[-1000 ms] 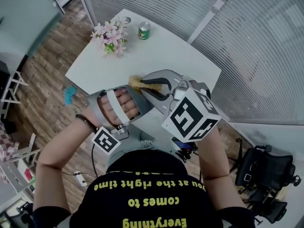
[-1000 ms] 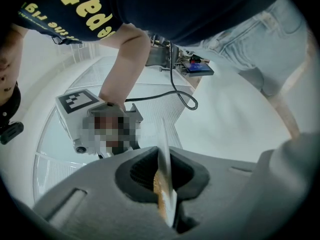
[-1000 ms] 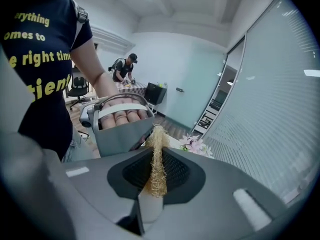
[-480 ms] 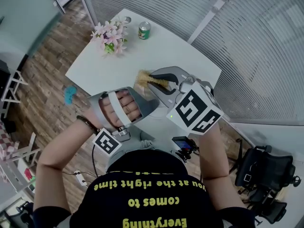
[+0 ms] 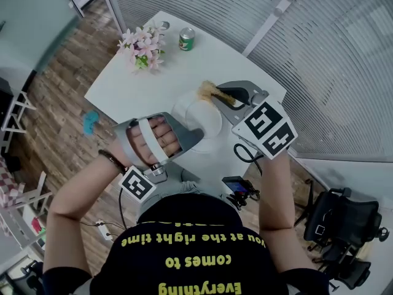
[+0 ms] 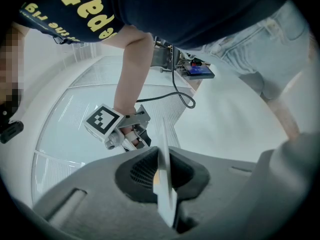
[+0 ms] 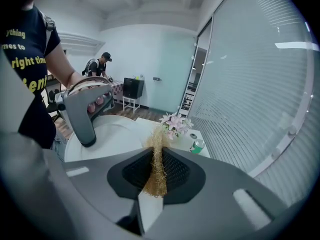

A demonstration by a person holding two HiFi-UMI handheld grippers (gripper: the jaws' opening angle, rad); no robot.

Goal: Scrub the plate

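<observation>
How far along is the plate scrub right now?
Done: left gripper clamps the plate by its rim; right gripper clamps the scrubber. In hand: scrubber is at the plate's far rim, contact unclear. Left: how much scrubbing remains, I cannot tell.

The person wears a black T-shirt [image 5: 184, 247] with yellow lettering, pale jeans [image 6: 272, 44] and a dark wristband [image 5: 111, 158]; the grey left gripper [image 5: 198, 135] and right gripper [image 5: 216, 94] each bear a black-and-white marker cube [image 5: 265, 129] behind the fingers [image 7: 215, 194].

White plate [image 5: 206, 117], straw-yellow scrubber [image 5: 207, 91], pink flowers [image 5: 142, 47], green can [image 5: 186, 40], white table [image 5: 147, 85], brown plank floor [image 5: 61, 97].
</observation>
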